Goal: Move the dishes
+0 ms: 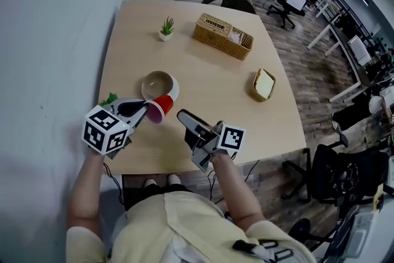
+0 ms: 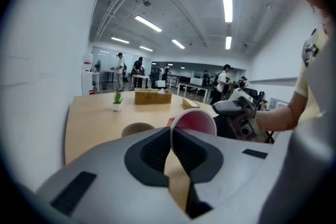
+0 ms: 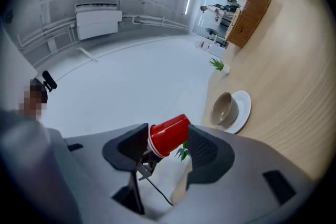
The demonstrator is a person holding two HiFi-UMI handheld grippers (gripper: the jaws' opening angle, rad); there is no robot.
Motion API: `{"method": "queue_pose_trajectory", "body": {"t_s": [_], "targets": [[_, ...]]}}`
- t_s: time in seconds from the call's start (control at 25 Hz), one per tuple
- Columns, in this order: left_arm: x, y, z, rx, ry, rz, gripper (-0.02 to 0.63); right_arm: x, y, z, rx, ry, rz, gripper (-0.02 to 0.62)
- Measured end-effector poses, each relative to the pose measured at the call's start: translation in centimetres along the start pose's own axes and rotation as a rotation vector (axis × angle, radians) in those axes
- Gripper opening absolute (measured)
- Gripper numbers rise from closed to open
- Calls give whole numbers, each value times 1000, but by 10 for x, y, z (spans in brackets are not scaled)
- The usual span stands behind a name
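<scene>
A red paper cup (image 1: 161, 108) lies on its side in the air over the near left of the table (image 1: 203, 71). My left gripper (image 1: 146, 109) is shut on its rim; in the left gripper view the pink inside of the cup (image 2: 195, 121) faces the camera just past the jaws. My right gripper (image 1: 185, 122) stands open just right of the cup. In the right gripper view the cup (image 3: 169, 135) shows in the gap between the jaws, untouched by the pads. A brown bowl (image 1: 157, 83) sits on a white plate (image 1: 175, 91) just behind the cup.
A wicker basket (image 1: 223, 36) and a small potted plant (image 1: 166, 28) stand at the far end of the table. A yellow dish (image 1: 263, 84) lies at the right edge. A white wall runs along the left, and office chairs stand beyond the table.
</scene>
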State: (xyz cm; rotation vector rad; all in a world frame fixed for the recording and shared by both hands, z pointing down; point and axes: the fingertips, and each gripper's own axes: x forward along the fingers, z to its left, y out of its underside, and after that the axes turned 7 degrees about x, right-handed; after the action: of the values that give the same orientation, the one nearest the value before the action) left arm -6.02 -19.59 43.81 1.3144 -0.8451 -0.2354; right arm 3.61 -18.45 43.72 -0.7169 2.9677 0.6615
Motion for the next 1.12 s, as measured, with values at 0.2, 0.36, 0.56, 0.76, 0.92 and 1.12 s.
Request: {"method": "queue_pose_trajectory", "body": {"t_s": [0.2,0.36,0.56,0.76,0.92,1.12], "targets": [[0,29,22,-20,-78,229,29,2,9,3,-51,-5,32,215],[3,46,17,-10,-24,388,29,2,16,2,-64,16,58,196],[5,73,15,43,64,639,29,1,24,-5,-75,47,90,192],[4,91,19,94,78,823,29,1,35,-11,-71,66,123,189],[4,104,20,114,132,927,29,0,41,-14,-68,74,144,186],[0,113,19,102,199,994,29,2,46,-18,-74,78,162,186]]}}
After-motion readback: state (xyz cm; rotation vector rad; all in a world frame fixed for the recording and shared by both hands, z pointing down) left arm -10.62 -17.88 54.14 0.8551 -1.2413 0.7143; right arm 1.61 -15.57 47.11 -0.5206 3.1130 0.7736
